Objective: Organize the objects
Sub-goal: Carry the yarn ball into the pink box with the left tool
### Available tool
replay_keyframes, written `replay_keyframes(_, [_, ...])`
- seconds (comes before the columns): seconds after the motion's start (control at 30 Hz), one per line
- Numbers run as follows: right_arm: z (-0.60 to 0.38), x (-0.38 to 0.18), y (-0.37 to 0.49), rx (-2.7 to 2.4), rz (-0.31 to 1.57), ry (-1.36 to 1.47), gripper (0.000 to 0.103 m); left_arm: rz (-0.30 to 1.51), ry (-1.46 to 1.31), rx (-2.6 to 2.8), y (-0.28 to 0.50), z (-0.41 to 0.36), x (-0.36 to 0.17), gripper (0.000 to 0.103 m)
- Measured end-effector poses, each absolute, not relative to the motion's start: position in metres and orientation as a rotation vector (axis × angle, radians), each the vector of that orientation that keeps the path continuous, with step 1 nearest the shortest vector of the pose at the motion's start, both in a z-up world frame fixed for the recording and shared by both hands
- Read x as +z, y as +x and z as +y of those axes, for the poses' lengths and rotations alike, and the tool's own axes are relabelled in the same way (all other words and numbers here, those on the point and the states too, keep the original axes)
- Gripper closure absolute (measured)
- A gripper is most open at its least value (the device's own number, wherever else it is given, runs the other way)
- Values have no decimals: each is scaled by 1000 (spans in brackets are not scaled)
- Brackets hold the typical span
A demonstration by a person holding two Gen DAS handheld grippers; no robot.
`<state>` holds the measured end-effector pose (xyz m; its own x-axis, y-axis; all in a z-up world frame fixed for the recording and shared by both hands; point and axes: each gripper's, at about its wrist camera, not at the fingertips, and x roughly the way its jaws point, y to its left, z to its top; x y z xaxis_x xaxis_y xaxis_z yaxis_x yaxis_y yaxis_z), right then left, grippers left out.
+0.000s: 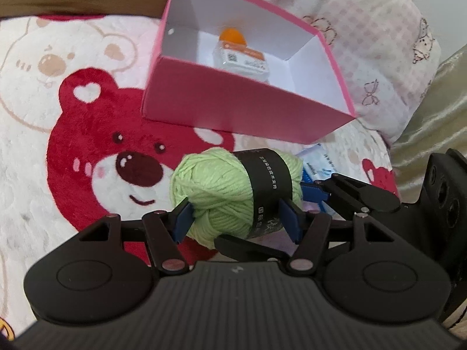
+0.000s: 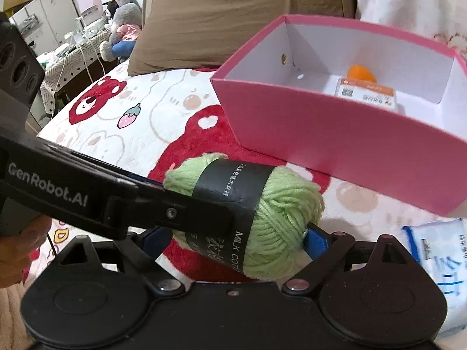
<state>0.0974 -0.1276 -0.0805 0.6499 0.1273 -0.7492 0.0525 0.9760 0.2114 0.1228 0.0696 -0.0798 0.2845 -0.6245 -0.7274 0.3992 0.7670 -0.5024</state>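
A light green yarn ball [image 1: 221, 192] with a black paper band is held between both grippers above a bear-print blanket. My left gripper [image 1: 238, 218] is shut on the yarn ball, its blue pads [image 1: 182, 218] pressing both sides. My right gripper [image 2: 233, 239] is shut on the same yarn ball [image 2: 277, 204]; it also shows in the left wrist view [image 1: 315, 192]. An open pink box [image 1: 242, 99] stands just beyond the yarn. Inside it lies a small bottle [image 1: 242, 55] with an orange cap. The box [image 2: 350, 145] and bottle [image 2: 364, 90] also show in the right wrist view.
A blue-and-white packet [image 2: 435, 250] lies on the blanket [image 1: 43, 175] to the right of the yarn. A brown pillow [image 2: 233, 20] and a pink patterned pillow [image 1: 379, 43] lie behind the box. Furniture and plush toys [image 2: 122, 26] stand beyond the bed's left side.
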Motion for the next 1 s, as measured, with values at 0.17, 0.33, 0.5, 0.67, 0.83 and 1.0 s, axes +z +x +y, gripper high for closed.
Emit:
replay_keyframes(0.17, [-131, -65, 83, 39, 853, 186, 15, 1070, -239, -687, 109, 58, -66, 42])
replay_keyframes(0.33, [-133, -57, 64, 42, 841, 170, 17, 1074, -235, -696, 93, 49, -61, 41])
replay_keyframes(0.5, [-138, -45, 48, 48, 839, 150, 18, 1071, -238, -710, 86, 40, -48, 41])
replay_keyframes(0.67, [-147, -26, 43, 54, 828, 139, 18, 1064, -236, -726, 87, 33, -27, 40])
replay_keyframes(0.83, [-160, -3, 37, 64, 787, 167, 18, 1057, -251, -725, 93, 29, 2, 40])
replay_keyframes(1.0, [-174, 19, 35, 68, 753, 206, 17, 1018, -216, -739, 97, 18, 28, 40])
